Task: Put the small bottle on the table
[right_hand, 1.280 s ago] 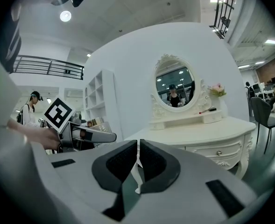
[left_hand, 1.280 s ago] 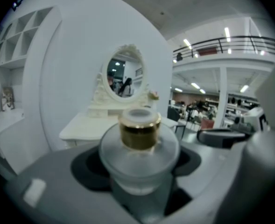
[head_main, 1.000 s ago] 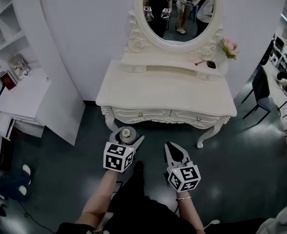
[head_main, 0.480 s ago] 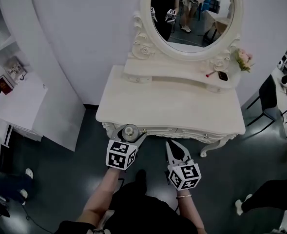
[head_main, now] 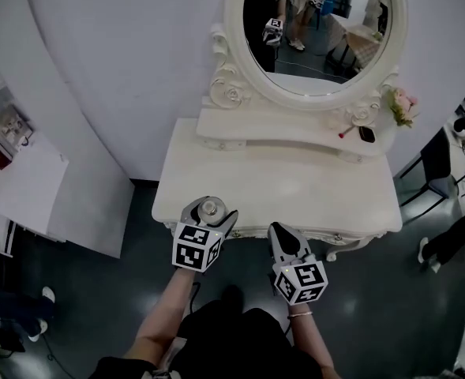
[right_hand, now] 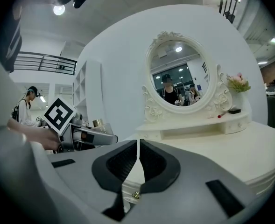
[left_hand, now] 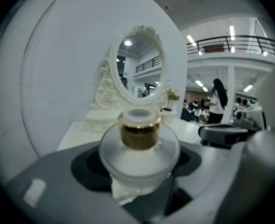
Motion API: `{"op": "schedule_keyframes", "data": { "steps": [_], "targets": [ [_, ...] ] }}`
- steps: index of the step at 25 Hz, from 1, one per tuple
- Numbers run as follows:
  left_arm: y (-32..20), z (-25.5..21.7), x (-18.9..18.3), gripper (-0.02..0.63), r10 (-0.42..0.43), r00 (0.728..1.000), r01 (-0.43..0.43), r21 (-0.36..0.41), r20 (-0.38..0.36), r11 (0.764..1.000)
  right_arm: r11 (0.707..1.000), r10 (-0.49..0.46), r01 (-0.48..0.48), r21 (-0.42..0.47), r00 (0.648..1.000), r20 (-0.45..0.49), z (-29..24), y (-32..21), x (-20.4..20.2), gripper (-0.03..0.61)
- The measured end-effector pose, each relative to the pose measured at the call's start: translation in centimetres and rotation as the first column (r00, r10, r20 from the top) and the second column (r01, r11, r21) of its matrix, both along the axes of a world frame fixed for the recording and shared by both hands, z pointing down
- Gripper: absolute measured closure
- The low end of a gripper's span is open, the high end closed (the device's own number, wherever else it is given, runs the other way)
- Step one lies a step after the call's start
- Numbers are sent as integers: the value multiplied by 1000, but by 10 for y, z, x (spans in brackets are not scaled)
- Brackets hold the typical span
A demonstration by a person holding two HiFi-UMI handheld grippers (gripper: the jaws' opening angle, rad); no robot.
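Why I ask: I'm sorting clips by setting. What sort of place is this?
Likely a staged bedroom corner inside a big hall, not a home: an ornate white dressing table with oval mirror against a curved partition, plus a mezzanine railing beyond.

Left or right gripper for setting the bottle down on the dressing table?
Left. The left gripper is shut on the small bottle at the front edge of the dressing table. The right gripper has its jaws together with nothing between them.
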State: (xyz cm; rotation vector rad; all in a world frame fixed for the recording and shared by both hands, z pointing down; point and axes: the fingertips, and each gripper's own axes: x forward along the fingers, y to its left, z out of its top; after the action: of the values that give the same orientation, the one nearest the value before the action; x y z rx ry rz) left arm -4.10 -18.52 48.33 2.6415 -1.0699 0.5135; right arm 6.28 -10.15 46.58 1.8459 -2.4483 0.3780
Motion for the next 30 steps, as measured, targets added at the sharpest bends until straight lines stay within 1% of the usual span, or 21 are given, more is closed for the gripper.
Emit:
{"op": "schedule_keyframes", "data": {
  "steps": [6, 11, 21, 30],
  "targets": [
    [-30, 4, 5, 276, 1, 1000, 0, -8, 15, 1000, 1000, -11, 11, -11, 1000, -5, 3, -23, 0, 574],
    [-56, 6, 14, 276, -7, 1000, 7, -12, 25, 1000, 1000, -21, 21, -20, 1000, -12, 8, -44, 8, 574],
    [-125, 11, 44, 276, -32, 999, 33, -25, 36, 999, 998, -60, 60, -34, 998, -18, 15, -105, 35, 574],
    [-185, 11, 75, 276, -29, 997, 30, -10, 71, 999, 994, -92, 91, -57, 996, -5, 21, -147, 49, 574]
  ]
}}
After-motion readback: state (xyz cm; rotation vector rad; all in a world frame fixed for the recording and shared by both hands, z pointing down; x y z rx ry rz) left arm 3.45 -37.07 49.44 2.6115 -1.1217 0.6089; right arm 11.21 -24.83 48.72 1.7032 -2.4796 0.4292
